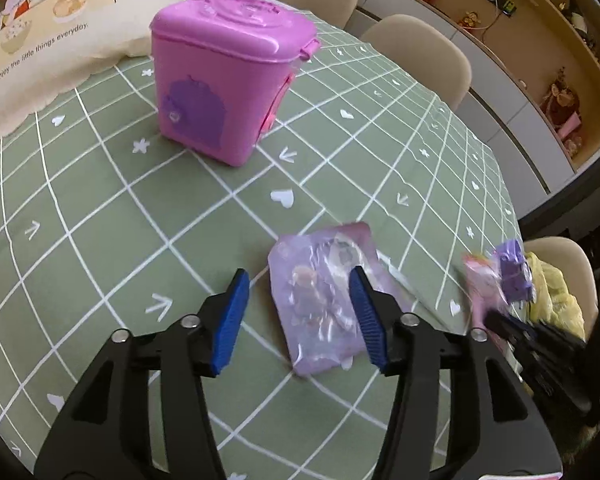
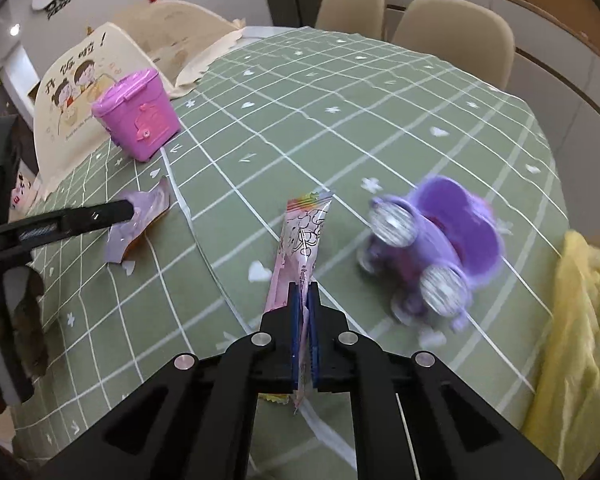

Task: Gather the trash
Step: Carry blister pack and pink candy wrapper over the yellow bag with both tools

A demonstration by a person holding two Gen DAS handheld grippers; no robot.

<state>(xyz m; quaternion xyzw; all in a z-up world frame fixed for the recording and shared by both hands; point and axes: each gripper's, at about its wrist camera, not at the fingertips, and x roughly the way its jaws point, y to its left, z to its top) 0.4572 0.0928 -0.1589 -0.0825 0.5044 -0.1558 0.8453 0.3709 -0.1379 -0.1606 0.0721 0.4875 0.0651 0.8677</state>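
**A:** Green checked cloth covers your counter [image 2: 380, 92], beige chairs behind it. Where's the trash relative to the pink bin [image 1: 228, 76]?

**B:** Your right tool [image 2: 305, 292] is clamped on the pink wrapper [image 2: 300, 240], pads pressed together on its near end, with the rest sticking out ahead of the tips. That puts it well away from the pink bin, toward you and to the right. The purple wrapper [image 1: 324, 300] lies flat on the cloth, nearer the bin, and your left tool [image 1: 300, 300] hangs over it with its blue pads apart, one on either side and neither one pressing it.

**A:** How will these handle?

**B:** Both look like thin film: light, limp, probably slick. The pink one will likely flop, so keep the pinch firm. For the purple one, a flat sheet gives the pads little to bite. I'd go for the edge, or press down so that it buckles into a ridge.

**A:** Anything else nearby?

**B:** A purple toy car [image 2: 428, 252] sits just right of the pink wrapper, blurred in your view, farther from the bin. The bin's lid looks shut, so it must open before anything drops in.
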